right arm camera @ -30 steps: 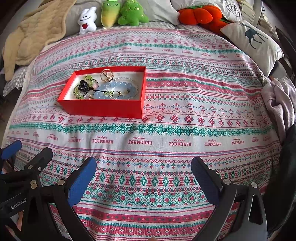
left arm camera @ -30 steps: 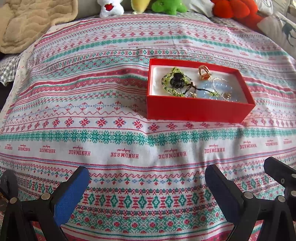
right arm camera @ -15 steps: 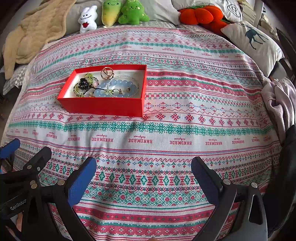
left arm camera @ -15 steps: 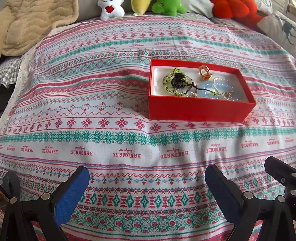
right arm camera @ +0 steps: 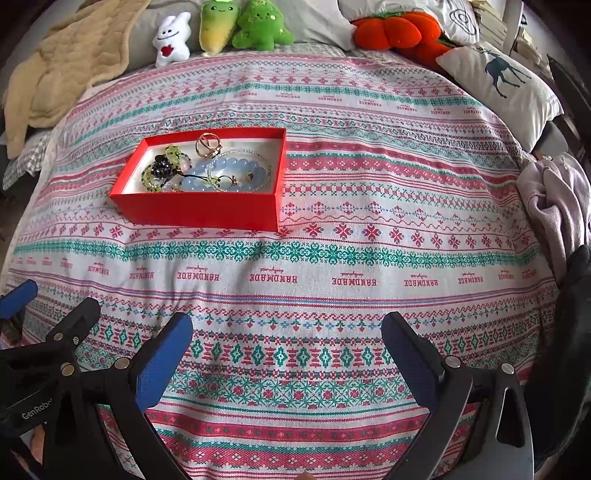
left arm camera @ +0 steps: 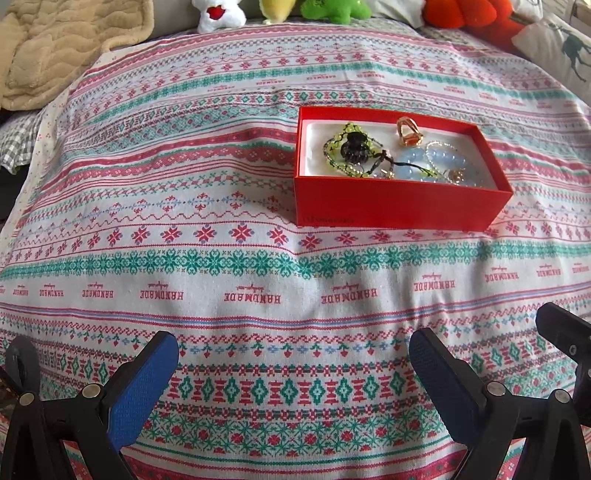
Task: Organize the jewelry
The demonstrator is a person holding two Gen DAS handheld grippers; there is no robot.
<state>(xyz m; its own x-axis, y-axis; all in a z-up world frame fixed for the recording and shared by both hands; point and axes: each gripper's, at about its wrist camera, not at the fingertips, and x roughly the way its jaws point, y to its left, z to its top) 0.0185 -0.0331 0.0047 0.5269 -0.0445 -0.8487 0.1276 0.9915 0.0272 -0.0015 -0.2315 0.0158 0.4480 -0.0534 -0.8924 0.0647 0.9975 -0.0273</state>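
Note:
A red box (left arm camera: 399,205) sits on the patterned bedspread, also in the right wrist view (right arm camera: 199,210). Inside lie a green bead bracelet (left arm camera: 338,138), a black hair claw (left arm camera: 355,146), a gold ring (left arm camera: 406,129), a pale blue bead bracelet (left arm camera: 413,168) and a thin clear bead strand (left arm camera: 441,147). The same pieces show in the right wrist view: hair claw (right arm camera: 161,167), ring (right arm camera: 207,142), blue bracelet (right arm camera: 229,171). My left gripper (left arm camera: 293,363) is open and empty, low near the bed's front. My right gripper (right arm camera: 286,347) is open and empty beside it.
Plush toys (right arm camera: 255,26) and an orange plush (right arm camera: 395,31) line the back. A beige blanket (right arm camera: 59,70) lies back left. A deer pillow (right arm camera: 506,81) and a lilac cloth (right arm camera: 554,199) lie on the right. The left gripper's arm (right arm camera: 44,350) shows at lower left.
Both views have shifted slightly so the box sits a little lower in frame. Both grippers stay open and empty. The jewelry has not moved.

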